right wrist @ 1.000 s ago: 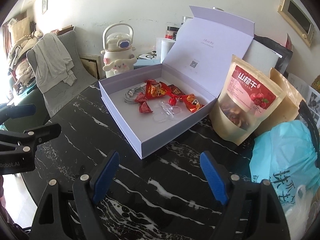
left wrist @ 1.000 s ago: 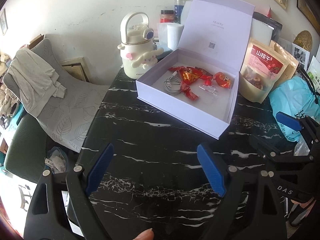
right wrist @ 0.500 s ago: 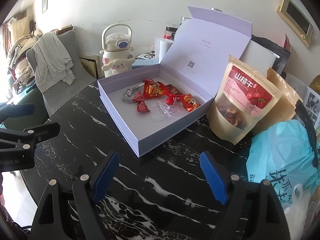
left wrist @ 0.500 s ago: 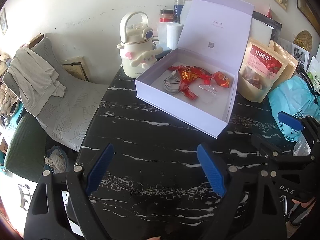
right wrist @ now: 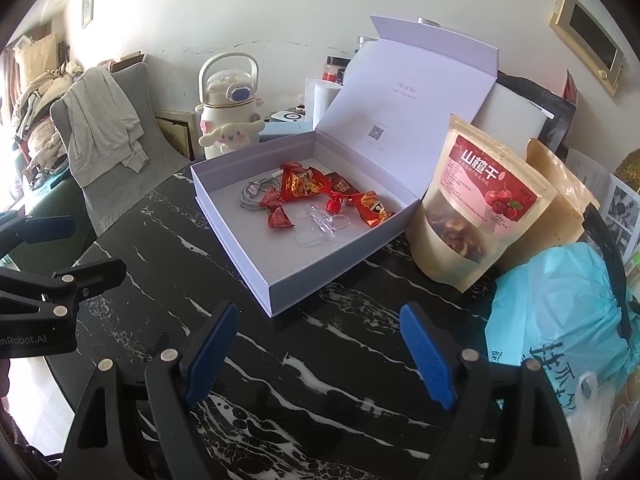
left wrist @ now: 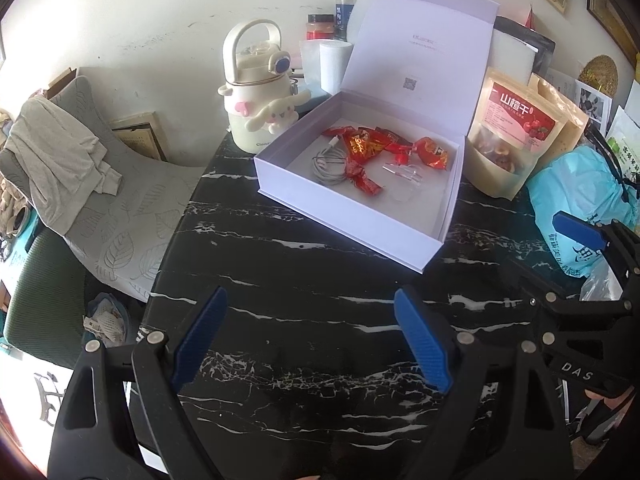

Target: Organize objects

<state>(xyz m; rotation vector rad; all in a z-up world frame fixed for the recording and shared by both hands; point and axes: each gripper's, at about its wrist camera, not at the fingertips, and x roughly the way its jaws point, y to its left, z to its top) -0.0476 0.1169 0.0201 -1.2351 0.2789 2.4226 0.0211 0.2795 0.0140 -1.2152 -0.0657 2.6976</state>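
Observation:
A pale lilac gift box (left wrist: 344,216) (right wrist: 240,220) lies on the black marble table (left wrist: 304,320) (right wrist: 320,344) with its lid standing open. Inside it are red candy wrappers (left wrist: 368,144) (right wrist: 300,186), a coiled white cable (left wrist: 326,166) (right wrist: 252,196) and a clear plastic piece (left wrist: 404,174) (right wrist: 320,226). My left gripper (left wrist: 312,336) is open over bare table in front of the box, holding nothing. Over the table near the box's front corner, my right gripper (right wrist: 320,352) is open too, with nothing in it. Each gripper shows at the other view's edge.
A cream character bottle (left wrist: 260,96) (right wrist: 230,112) stands behind the box on the left. A red-labelled snack pouch (left wrist: 508,136) (right wrist: 476,204), a tan pouch (right wrist: 560,200) and a light blue plastic bag (left wrist: 584,200) (right wrist: 560,312) crowd the right side. A chair with grey cloth (left wrist: 60,160) stands left of the table.
Both views have drifted slightly back from the box. Both grippers stay open and the box contents have not moved.

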